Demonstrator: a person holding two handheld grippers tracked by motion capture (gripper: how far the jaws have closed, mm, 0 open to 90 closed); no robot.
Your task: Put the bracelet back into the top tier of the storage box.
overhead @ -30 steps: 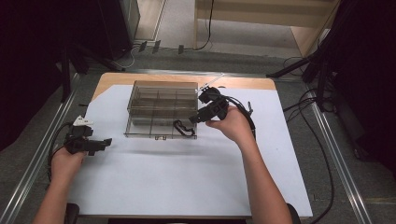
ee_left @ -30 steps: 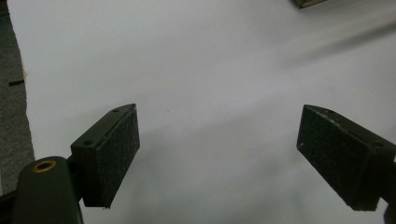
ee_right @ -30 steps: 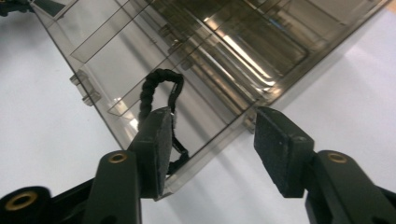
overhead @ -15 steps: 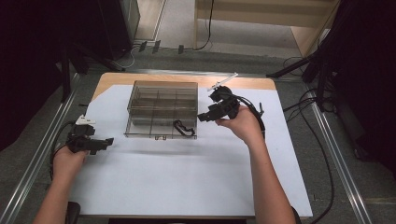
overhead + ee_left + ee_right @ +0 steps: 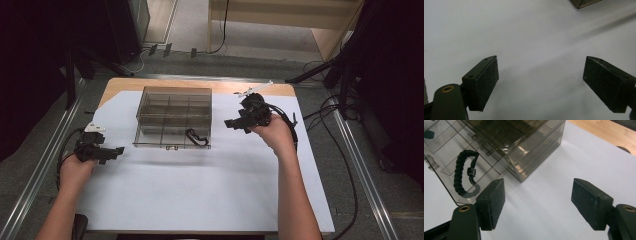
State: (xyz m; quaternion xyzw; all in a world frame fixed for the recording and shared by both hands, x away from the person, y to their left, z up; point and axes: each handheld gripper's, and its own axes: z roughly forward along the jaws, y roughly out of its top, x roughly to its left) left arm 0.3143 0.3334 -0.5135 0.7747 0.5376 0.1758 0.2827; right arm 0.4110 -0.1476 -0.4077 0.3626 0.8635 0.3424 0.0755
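The white worktop (image 5: pixel 200 195) carried a smoky clear compartment box (image 5: pixel 172 107) toward its far edge, left of centre. A black braided bracelet (image 5: pixel 197 136) lay in the box's near right compartment. The right gripper (image 5: pixel 240 122) hung just beside the box's right side, jaws wide and empty; the placing step looked finished. The left gripper (image 5: pixel 111 152) sat near the left edge, jaws wide, holding nothing. Next would likely be closing the box or fetching another item.

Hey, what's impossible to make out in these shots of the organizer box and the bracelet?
- Organizer box, high view: what its rear compartments hold; tinted plastic and glare hide it.
- Same box, left gripper view: cut by the top edge, just a corner.
- Black bracelet, right gripper view: its clasp too small to read.
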